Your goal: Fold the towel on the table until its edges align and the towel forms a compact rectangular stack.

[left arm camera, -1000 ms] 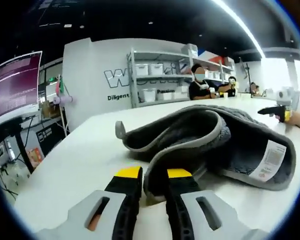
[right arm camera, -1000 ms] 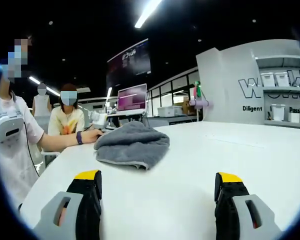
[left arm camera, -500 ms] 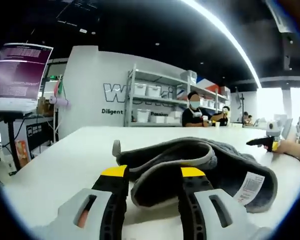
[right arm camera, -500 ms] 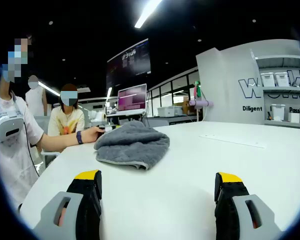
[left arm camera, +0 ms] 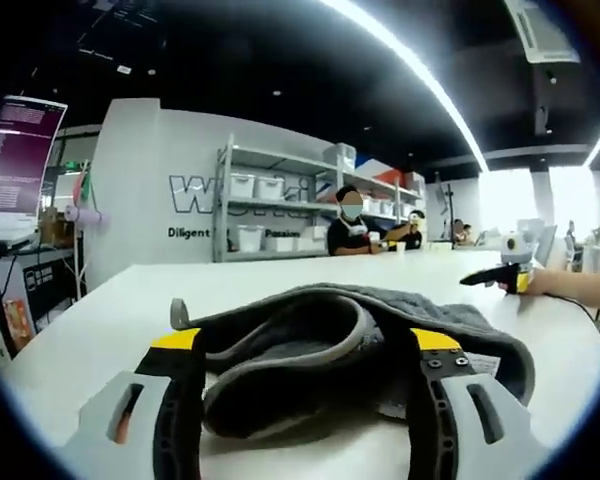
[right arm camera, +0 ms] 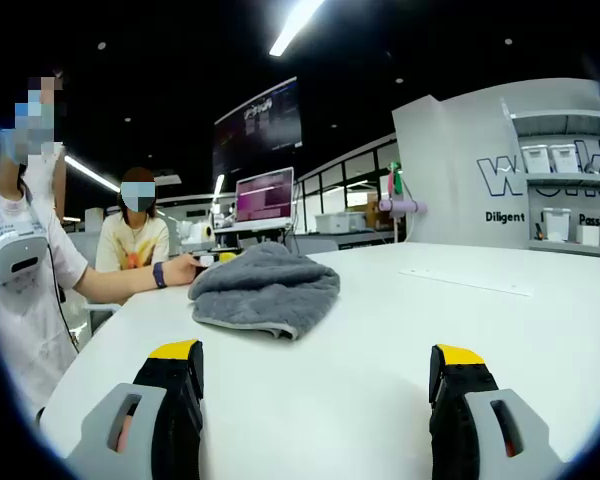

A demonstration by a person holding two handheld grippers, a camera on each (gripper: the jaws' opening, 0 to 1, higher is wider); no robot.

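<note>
— What do we see at the left gripper [left arm camera: 305,340]?

— Its fingers [left arm camera: 180,345] stand wide apart, and the grey towel [left arm camera: 350,345] bulges up between them, a rolled fold with a paler hem. We cannot tell whether either finger touches the cloth. The towel's near edge is cut off behind the finger bodies, and its white label beside the right finger is mostly hidden.

— And the right gripper [right arm camera: 315,360]?

— Its fingers [right arm camera: 175,360] are spread wide too, with nothing but bare white table [right arm camera: 380,330] between them. The towel [right arm camera: 265,290] lies well ahead, bunched in a soft heap near the table's far left edge, its edges not aligned.

— Beyond that?

— In the right gripper view a seated person's hand [right arm camera: 185,268] rests just beside the towel; whether it touches we cannot make out. A flat strip [right arm camera: 465,281] lies on the table farther right. In the left gripper view another hand holds a small dark device [left arm camera: 495,275] over the far table edge, too small to identify. Shelving [left arm camera: 275,215] with white bins stands behind.
</note>
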